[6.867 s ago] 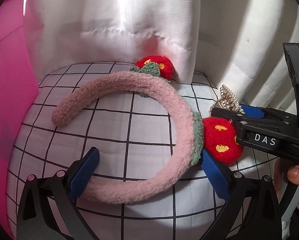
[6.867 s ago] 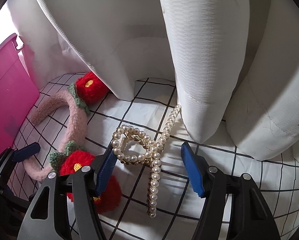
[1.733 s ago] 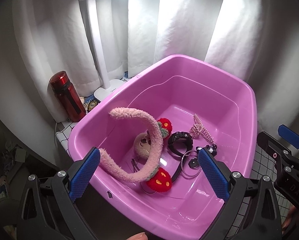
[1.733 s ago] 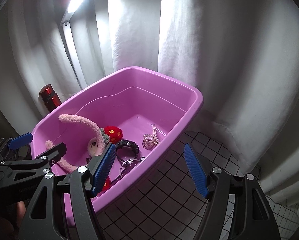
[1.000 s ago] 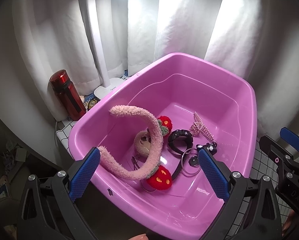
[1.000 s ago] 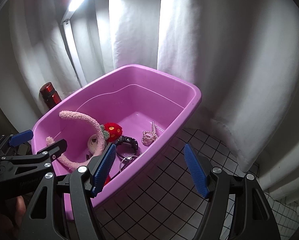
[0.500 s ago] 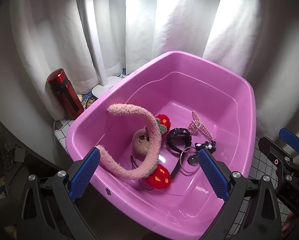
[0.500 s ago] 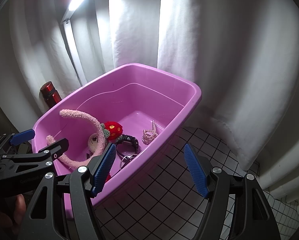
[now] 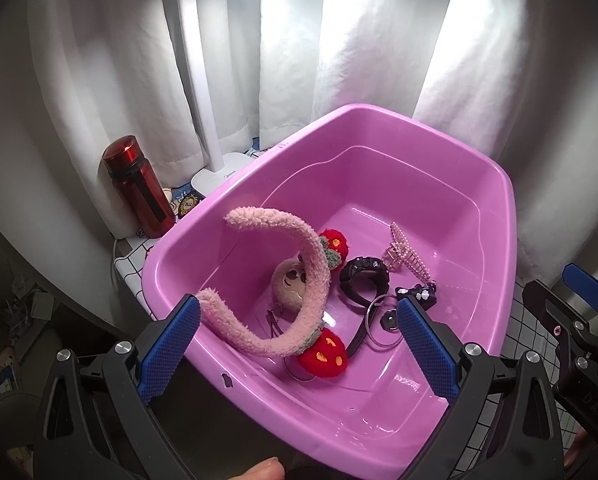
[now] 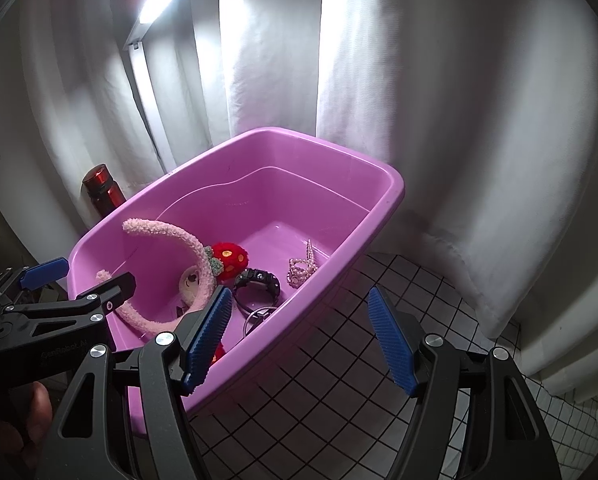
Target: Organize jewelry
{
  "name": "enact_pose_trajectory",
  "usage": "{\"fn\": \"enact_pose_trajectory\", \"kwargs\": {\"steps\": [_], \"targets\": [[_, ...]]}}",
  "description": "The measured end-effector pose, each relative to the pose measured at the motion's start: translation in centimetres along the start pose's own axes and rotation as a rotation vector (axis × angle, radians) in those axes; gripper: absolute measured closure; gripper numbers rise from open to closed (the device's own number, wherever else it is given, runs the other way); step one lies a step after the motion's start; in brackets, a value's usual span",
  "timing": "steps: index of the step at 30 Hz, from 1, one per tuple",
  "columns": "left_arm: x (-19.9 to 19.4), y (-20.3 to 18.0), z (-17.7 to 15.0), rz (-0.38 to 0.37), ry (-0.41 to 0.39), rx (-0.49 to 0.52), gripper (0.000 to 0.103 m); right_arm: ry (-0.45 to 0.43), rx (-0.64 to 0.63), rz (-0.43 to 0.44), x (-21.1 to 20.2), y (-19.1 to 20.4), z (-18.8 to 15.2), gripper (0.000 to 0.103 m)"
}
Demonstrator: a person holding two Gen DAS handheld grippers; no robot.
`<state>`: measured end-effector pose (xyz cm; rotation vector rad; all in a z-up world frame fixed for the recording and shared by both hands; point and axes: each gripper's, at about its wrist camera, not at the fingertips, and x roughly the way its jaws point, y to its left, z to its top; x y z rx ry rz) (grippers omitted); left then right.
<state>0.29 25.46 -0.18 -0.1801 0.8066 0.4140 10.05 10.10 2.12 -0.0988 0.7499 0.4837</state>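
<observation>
A dark red metal bottle point(image 9: 137, 191) stands on the checked tabletop point(image 10: 339, 380) left of the pink plastic tub point(image 9: 503, 240). Inside the tub lie, left to right, a fuzzy pink headband point(image 9: 299, 280) with red knitted strawberries, a black wristwatch point(image 9: 365, 274) and a pearl hair claw point(image 9: 405, 254). The left gripper point(image 9: 299, 352) and the right gripper point(image 10: 299, 336) both hover above with jaws spread, holding nothing.

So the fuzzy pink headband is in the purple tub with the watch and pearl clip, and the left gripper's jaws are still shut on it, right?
Not quite. The fuzzy pink headband does lie in the purple tub with the watch and pearl clip, but the left wrist view shows the left gripper with jaws open, holding nothing, one pad overlapping the headband's end in the picture.
</observation>
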Motion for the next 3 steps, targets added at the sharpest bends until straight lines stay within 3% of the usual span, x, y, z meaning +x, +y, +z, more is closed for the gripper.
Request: {"fn": "enact_pose_trajectory", "kwargs": {"steps": [3], "targets": [[-0.02,0.12,0.05,0.008,-0.001,-0.001,0.006,0.000,0.000,0.001,-0.03,0.04,-0.03,0.035]]}}
